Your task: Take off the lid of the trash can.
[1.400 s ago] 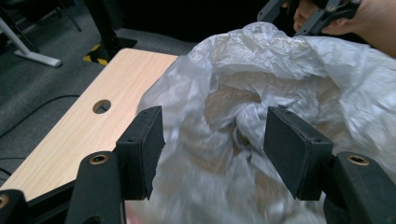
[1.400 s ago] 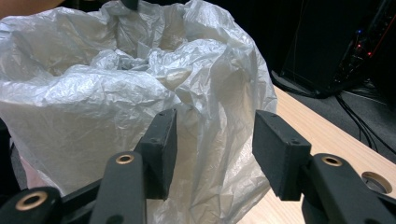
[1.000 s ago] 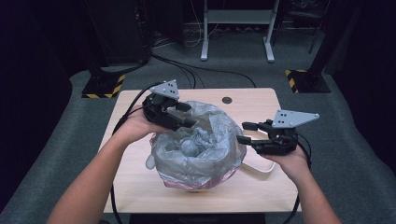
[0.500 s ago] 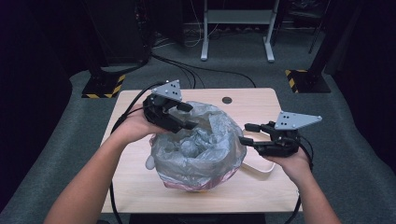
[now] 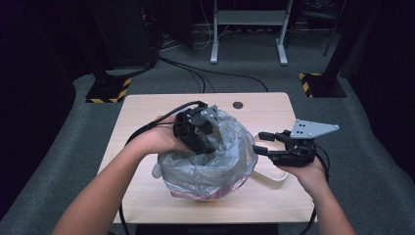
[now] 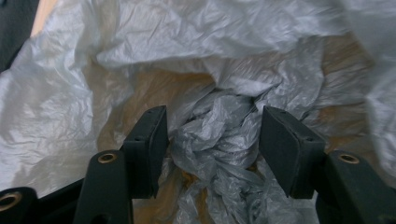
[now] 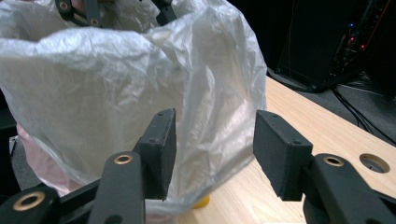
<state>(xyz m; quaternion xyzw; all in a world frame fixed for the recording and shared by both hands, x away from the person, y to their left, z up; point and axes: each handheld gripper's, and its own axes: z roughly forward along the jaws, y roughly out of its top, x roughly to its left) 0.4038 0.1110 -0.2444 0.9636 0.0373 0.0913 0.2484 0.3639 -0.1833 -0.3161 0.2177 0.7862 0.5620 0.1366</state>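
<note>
Thin, limp plastic bag (image 5: 208, 164) is crumpling easily; left gripper (image 6: 212, 140), jaws parted, is straddling its bunched folds (image 6: 219, 135), the best hold; right gripper (image 7: 212, 140) is waiting open beside it.

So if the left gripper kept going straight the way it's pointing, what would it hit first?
Most likely the crumpled wad of plastic film deep inside the plastic bag. The left gripper points into the bag's mouth, jaws open astride that wad; how far off it lies is unclear.

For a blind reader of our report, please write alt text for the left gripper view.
The left gripper points down into an open, crumpled translucent plastic bag, its two black jaws apart around a bunched knot of plastic at the bottom. The pads do not press on it.
</note>
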